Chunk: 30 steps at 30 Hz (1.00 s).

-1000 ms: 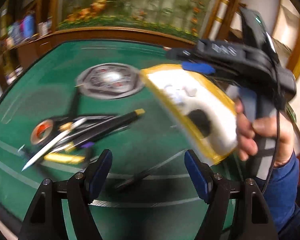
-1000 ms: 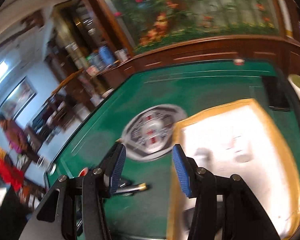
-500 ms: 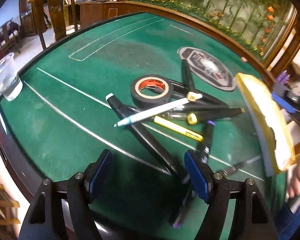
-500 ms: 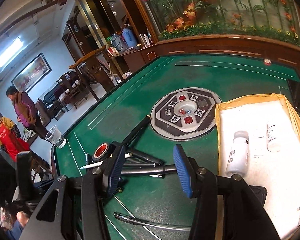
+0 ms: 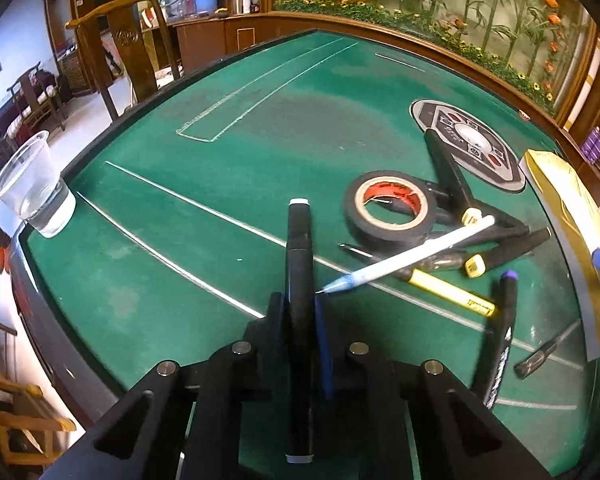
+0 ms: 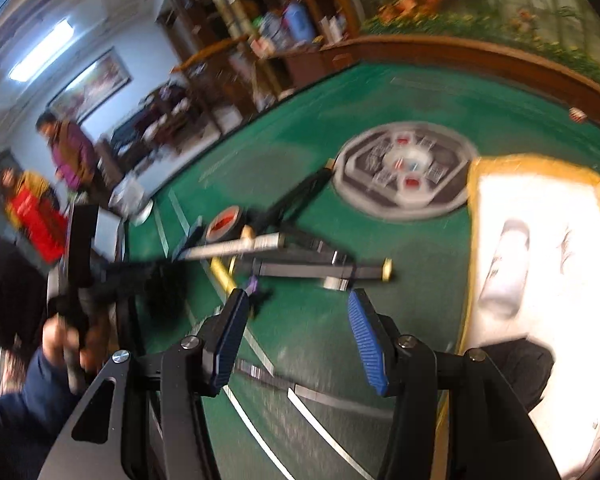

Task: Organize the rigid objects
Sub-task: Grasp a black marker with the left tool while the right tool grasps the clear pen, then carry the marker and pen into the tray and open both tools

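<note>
Spreading across both views is the green surface point(image 5: 228, 216); at its right edge sits the yellow-rimmed tray point(image 6: 540, 216), holding a white bottle point(image 6: 508, 264) and perhaps one or two other small things (the right view is too smeared to count them); so the sorting looks barely begun, by my reading, with most of the pile not yet in the tray.

Next in size is the pile itself; a roll of black tape point(image 5: 390, 210) lies against several dark markers, with a white pen point(image 5: 408, 260) resting across them, a yellow highlighter point(image 5: 448, 288) under its tip end, and a purple-capped marker point(image 5: 504, 320) nearer the tray; one thin dark pen point(image 5: 540, 356) lies apart by the tray's edge.

The left claw point(image 5: 300, 320) has just been closing, and its pads now clench a long black marker point(image 5: 299, 240) at about the marker's middle, the white-capped end pointing away over the felt; whether the marker has left the felt I cannot tell. The right claw point(image 6: 300, 332) hangs released above the near end of the pile, nothing between its pads.

Off at the left corner stands a clear plastic cup point(image 5: 32, 192), partly filled, well apart from everything else.

Hard to make out: the labels on the markers, and exactly how many dark markers are stacked under the tape; the tray's far side is cut off in the left view.
</note>
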Tool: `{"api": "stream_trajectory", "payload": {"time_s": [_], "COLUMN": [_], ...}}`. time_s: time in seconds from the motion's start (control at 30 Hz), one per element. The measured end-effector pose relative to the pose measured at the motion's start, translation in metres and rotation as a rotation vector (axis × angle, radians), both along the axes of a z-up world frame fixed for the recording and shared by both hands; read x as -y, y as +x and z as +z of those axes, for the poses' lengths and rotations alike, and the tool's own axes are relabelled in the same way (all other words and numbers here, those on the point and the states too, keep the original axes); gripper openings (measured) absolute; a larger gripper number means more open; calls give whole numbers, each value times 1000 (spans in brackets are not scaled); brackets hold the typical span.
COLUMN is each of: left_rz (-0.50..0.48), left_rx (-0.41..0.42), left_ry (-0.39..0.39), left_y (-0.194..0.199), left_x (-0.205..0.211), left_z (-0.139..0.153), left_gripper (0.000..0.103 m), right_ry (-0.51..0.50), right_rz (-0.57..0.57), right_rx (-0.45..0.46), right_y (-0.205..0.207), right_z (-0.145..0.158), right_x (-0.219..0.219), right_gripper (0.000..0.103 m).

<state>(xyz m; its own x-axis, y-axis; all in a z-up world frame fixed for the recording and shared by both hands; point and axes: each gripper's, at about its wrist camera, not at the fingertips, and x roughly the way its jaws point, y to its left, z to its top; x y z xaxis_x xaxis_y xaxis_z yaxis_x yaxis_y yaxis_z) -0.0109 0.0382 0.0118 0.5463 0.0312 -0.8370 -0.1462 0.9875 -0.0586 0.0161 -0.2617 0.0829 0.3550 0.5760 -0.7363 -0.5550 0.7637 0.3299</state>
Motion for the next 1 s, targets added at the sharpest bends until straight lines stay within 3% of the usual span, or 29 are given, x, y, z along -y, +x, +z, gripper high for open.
{"api": "stream_trajectory", "payload": {"time_s": [0.07, 0.3, 0.43, 0.53, 0.6, 0.67, 0.8, 1.0], "left_rz": [-13, -26, -28, -30, -31, -30, -27, -6], "left_rx": [9, 27, 23, 18, 16, 14, 6, 41], "left_ry": [3, 0, 0, 9, 17, 22, 32, 29], "left_y": [-3, -8, -9, -7, -6, -4, 1, -1], "left_x": [-1, -4, -5, -4, -3, -2, -1, -3], "left_z": [1, 3, 4, 5, 5, 5, 5, 4], "left_gripper": [16, 16, 16, 16, 16, 16, 18, 16], "right_ry": [-59, -275, -384, -357, -339, -324, -305, -130], "right_rz": [77, 281, 308, 279, 239, 230, 190, 76], "right_rx": [-11, 79, 113, 115, 107, 92, 83, -5], "right_y": [-11, -43, -51, -44, -37, -37, -39, -20], "right_z": [-12, -33, -47, -52, -53, -51, -50, -42], "right_x": [-4, -35, -43, -38, -37, -41, -54, -34], "right_gripper": [52, 52, 53, 52, 22, 9, 9, 9]}}
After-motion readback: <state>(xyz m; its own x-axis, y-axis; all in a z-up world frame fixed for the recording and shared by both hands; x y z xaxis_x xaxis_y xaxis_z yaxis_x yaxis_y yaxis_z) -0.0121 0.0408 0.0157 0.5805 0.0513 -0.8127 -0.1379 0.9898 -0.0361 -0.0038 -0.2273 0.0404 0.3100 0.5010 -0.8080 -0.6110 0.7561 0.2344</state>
